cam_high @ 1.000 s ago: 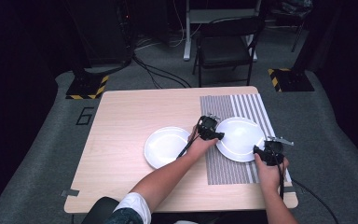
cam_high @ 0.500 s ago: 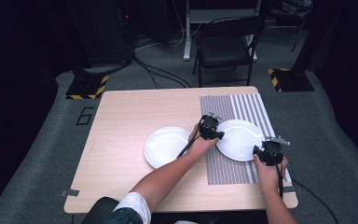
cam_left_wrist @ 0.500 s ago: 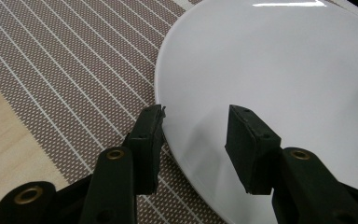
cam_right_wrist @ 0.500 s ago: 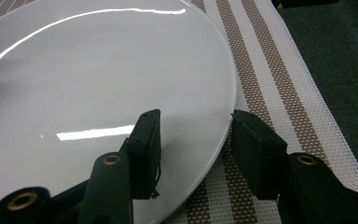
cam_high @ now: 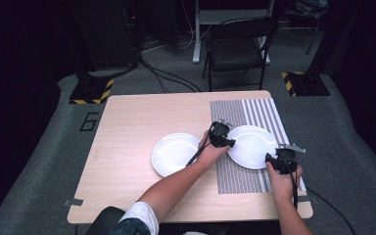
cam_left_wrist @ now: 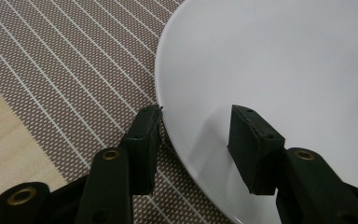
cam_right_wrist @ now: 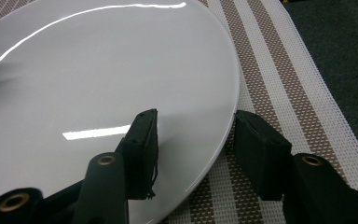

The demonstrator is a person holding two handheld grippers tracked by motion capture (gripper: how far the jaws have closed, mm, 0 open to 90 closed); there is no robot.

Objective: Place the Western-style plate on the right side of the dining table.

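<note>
Straddling plate [cam_left_wrist: 279, 60] rim | left gripper [cam_left_wrist: 196, 135], right gripper [cam_right_wrist: 193, 140] jaws just opening, unclamped | second plate [cam_high: 175, 153] in high view

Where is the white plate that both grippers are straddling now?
In the high view the white plate lies on the striped placemat at the table's right, between the left gripper and the right gripper.

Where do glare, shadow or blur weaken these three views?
High view: the table is brightly lit while the surroundings fall to near black, and both plates wash out white. Right gripper view: bright streaks of glare cross the plate on the mat, and the near jaws look soft. Left gripper view: the jaws cast soft shadows on the same plate; the striped mat stays sharp.
</note>
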